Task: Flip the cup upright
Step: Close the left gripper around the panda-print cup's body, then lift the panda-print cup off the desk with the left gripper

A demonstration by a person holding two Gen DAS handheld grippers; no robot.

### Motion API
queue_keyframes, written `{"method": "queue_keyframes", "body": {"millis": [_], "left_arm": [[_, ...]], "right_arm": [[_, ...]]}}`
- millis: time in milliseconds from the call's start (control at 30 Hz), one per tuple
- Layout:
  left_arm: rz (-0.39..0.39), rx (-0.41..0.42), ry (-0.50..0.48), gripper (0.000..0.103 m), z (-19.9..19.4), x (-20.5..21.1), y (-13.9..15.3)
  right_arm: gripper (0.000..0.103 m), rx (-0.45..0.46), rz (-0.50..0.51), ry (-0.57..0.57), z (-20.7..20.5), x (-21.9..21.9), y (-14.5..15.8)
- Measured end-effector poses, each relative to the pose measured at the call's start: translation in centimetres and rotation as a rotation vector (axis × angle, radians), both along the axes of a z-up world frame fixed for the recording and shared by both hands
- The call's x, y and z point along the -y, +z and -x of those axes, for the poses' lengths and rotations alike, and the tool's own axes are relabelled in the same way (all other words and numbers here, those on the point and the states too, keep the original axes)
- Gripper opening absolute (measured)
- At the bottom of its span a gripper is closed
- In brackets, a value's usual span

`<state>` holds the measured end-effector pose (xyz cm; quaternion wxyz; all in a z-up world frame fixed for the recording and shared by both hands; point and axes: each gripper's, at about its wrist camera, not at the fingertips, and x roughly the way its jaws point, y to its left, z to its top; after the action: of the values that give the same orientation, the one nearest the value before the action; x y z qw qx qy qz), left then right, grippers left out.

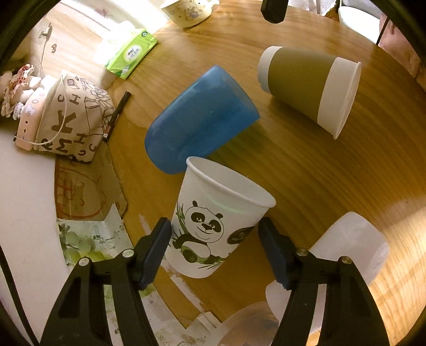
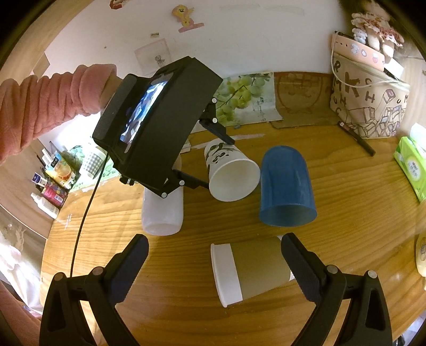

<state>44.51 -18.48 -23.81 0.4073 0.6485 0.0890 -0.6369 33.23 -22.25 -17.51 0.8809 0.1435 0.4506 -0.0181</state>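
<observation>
A white panda paper cup point(image 1: 213, 221) sits tilted between the pads of my left gripper point(image 1: 214, 239), which closes on its sides; in the right wrist view the cup point(image 2: 230, 170) is tipped with its mouth toward the camera, held by the left gripper point(image 2: 218, 157). A blue cup point(image 1: 197, 119) lies on its side just beyond it. An olive-banded white cup point(image 1: 311, 87) lies on its side farther right; it also shows in the right wrist view point(image 2: 247, 268), between the open fingers of my right gripper point(image 2: 214, 268). A translucent white cup point(image 2: 162, 210) lies on its side at left.
The round wooden table point(image 1: 319, 186) carries a tissue pack point(image 1: 131, 53), a patterned pouch point(image 1: 69, 119), a pen point(image 1: 117, 114), a bowl point(image 1: 186, 12) and paper sheets point(image 1: 87, 239) near its left edge. A shelf with bottles point(image 2: 50, 181) stands beside the table.
</observation>
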Motion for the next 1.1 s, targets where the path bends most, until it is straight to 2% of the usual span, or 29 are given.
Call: {"method": "queue_keyframes", "body": {"millis": [233, 400, 567, 700, 967, 1033, 1100], "left_arm": [[-0.002, -0.003, 0.013, 0.07, 0.1, 0.0, 0.1], [-0.002, -0.012, 0.063, 0.055, -0.2, 0.1, 0.7], [0.001, -0.027, 0.125, 0.044, -0.5, 0.3, 1.3], [0.009, -0.052, 0.189, 0.028, -1.0, 0.7, 2.0], [0.011, -0.01, 0.21, 0.032, -0.7, 1.0, 1.7], [0.004, -0.006, 0.204, 0.038, -0.7, 1.2, 1.6], [-0.012, -0.002, 0.195, 0.048, -0.6, 1.4, 1.4]], "right_arm": [[0.1, -0.001, -0.005, -0.011, 0.1, 0.0, 0.0], [0.1, 0.005, -0.004, -0.018, 0.4, -0.1, 0.2], [0.1, 0.013, -0.01, -0.031, 1.0, 0.0, 0.3], [0.1, 0.016, -0.025, -0.049, 1.5, 0.2, 0.4], [0.1, 0.026, -0.039, -0.06, 2.6, 0.3, 0.7], [0.1, 0.03, -0.04, -0.063, 2.8, 0.4, 0.8], [0.1, 0.031, -0.043, -0.068, 3.0, 0.5, 0.8]]}}
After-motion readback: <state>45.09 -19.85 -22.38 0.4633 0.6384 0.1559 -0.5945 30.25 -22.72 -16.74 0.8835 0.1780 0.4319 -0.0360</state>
